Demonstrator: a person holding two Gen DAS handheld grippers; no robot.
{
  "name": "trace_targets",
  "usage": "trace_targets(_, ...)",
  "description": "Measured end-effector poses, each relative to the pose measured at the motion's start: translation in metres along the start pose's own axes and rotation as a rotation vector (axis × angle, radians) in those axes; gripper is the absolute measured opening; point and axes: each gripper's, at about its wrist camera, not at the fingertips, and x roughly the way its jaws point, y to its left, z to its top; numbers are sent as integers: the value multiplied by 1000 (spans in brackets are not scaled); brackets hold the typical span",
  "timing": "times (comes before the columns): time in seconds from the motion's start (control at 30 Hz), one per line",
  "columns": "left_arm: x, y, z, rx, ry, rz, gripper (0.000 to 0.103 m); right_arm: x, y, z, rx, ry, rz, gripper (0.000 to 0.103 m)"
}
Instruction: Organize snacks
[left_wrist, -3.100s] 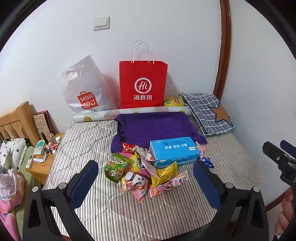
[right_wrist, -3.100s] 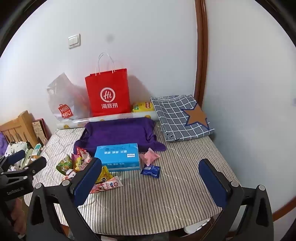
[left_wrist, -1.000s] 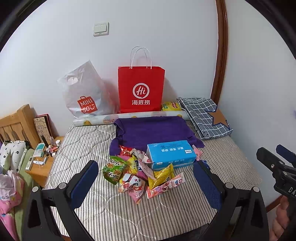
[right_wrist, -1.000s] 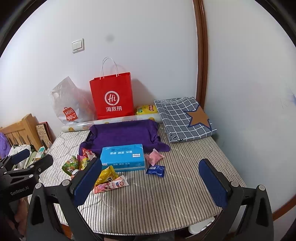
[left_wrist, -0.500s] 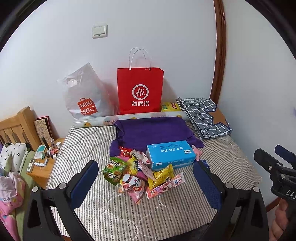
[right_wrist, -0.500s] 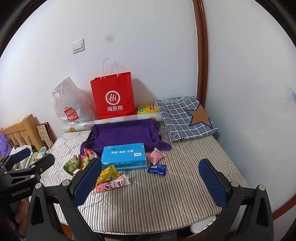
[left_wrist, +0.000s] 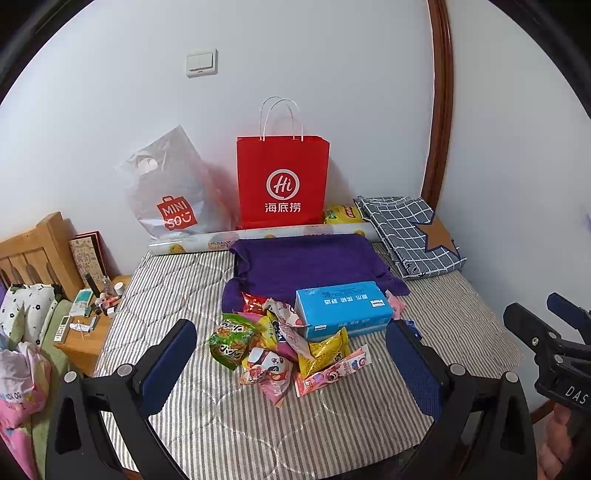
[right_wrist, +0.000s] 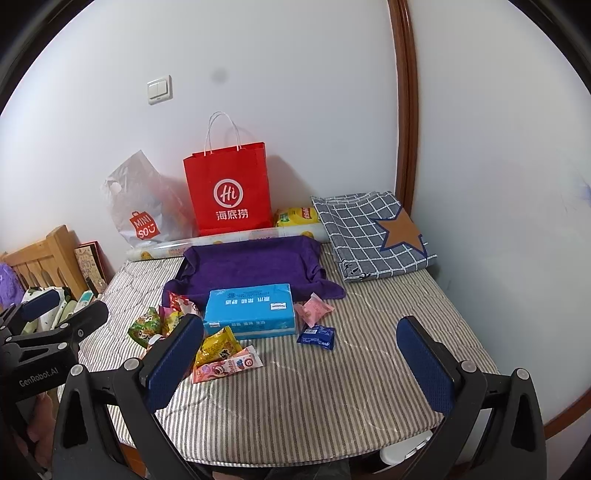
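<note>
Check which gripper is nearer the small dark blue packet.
Right. The right gripper hangs just short of the dark blue packet; the left gripper faces the snack pile further left.

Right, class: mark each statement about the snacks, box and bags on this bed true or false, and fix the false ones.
1. The blue tissue box lies partly on the purple cloth. True.
2. The red paper bag lies flat. False: it stands upright against the wall.
3. Both the left gripper and the right gripper are open. True.
4. The small dark blue packet sits left of the tissue box. False: it lies right of it, near the pink packet.
</note>
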Motion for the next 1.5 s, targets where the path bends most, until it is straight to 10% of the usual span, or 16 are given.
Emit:
trace_targets(0.67, 27, 23, -2, -31, 15, 44, 103, 20, 0, -3, 1, -17, 24, 103)
trace_targets(1.5, 158, 86, -30, -132, 259, 79, 103, 222, -43, -67, 92, 306, 32, 92)
